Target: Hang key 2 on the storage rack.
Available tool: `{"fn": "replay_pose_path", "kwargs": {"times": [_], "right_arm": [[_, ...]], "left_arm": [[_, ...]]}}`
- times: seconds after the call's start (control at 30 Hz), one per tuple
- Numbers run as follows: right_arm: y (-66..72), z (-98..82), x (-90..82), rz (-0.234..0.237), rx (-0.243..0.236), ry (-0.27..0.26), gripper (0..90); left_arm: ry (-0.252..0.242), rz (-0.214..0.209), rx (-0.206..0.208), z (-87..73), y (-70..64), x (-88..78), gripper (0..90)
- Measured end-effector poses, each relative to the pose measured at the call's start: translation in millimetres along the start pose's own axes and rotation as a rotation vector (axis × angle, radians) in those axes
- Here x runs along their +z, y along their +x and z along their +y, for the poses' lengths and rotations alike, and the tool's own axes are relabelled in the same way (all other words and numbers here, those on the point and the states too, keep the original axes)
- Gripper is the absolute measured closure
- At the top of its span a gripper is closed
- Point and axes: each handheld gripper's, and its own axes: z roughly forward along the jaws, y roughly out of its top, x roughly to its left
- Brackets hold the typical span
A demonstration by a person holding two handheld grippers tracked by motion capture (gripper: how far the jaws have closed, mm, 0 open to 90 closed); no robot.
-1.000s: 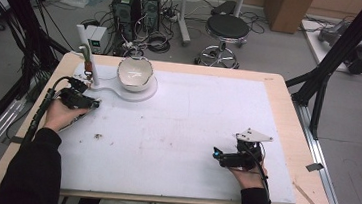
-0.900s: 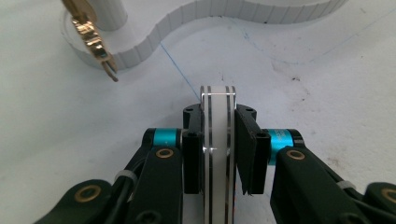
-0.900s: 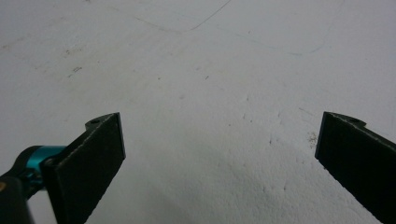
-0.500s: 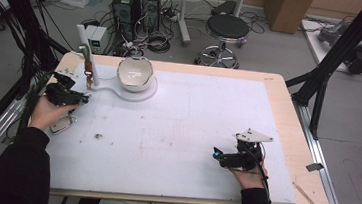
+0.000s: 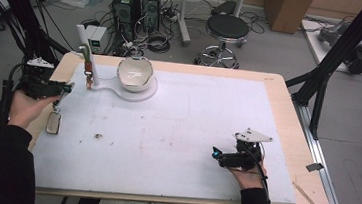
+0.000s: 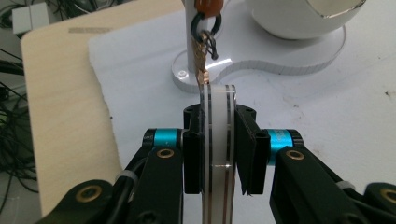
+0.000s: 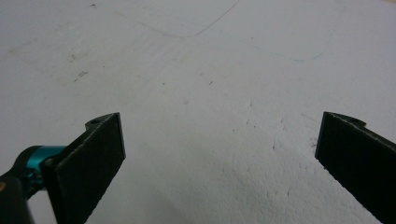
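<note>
My left gripper (image 5: 67,87) is shut on a clear flat tag (image 6: 217,154), seen edge-on between its jaws (image 6: 218,116). In the high view the tag (image 5: 54,122) hangs below that gripper, over the table's left edge. A white post (image 5: 91,71) stands to its right, apart from the gripper. An orange piece (image 5: 88,67), a black ring (image 6: 205,23) and a short copper chain (image 6: 201,63) hang from the post. My right gripper (image 5: 215,154) is open low over the white mat (image 5: 192,118) at the front right, nothing between its jaws (image 7: 219,154).
A white bowl (image 5: 134,71) sits on a white base (image 5: 142,94) joined to the post. The wooden table edge (image 5: 307,174) frames the mat. Computers, cables and a stool (image 5: 227,28) stand on the floor beyond; black frame legs flank both sides.
My left gripper has moved left, away from the post, carrying the tag out over the table's left edge. The right gripper has stayed put.
</note>
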Motion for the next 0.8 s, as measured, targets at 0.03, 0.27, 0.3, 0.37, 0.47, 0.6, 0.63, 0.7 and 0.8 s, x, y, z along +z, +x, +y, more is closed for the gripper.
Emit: {"fn": "replay_pose_path", "kwargs": {"times": [0.03,0.27,0.3,0.37,0.47,0.6,0.63,0.7,0.8], "right_arm": [[0.1,0.2,-0.2,0.0,0.002,-0.006,0.6],[0.4,0.3,-1.2,0.001,0.002,-0.006,0.6],[0.3,0.3,-1.1,0.0,0.002,-0.005,0.6],[0.1,0.2,-0.9,0.0,0.001,-0.005,0.6],[-0.1,0.1,-0.2,-0.001,-0.003,-0.004,0.6],[0.1,-0.2,0.8,0.0,-0.005,0.003,0.6],[0.1,-0.2,1.2,-0.001,-0.004,0.006,0.6],[0.0,-0.3,2.0,-0.002,-0.003,0.01,0.6],[-0.5,-0.7,2.7,-0.004,-0.002,0.014,0.6]], "left_arm": [[-0.005,0.009,0.006,3.6,-0.7,-3.1,74.3],[-0.028,0.019,0.059,31.4,-2.3,-22.2,74.4],[-0.036,0.023,0.067,35.8,-2.0,-25.0,74.3],[-0.044,0.04,0.079,45.4,-0.3,-30.5,74.3],[-0.074,0.054,0.086,59.4,4.5,-38.6,74.3],[-0.109,0.071,0.08,75.3,12.7,-46.7,74.3],[-0.115,0.078,0.082,78.8,14.8,-48.6,74.4],[-0.132,0.089,0.077,85.7,19.5,-52.5,74.4],[-0.161,0.103,0.074,91.5,25.3,-56.1,74.4]]}}
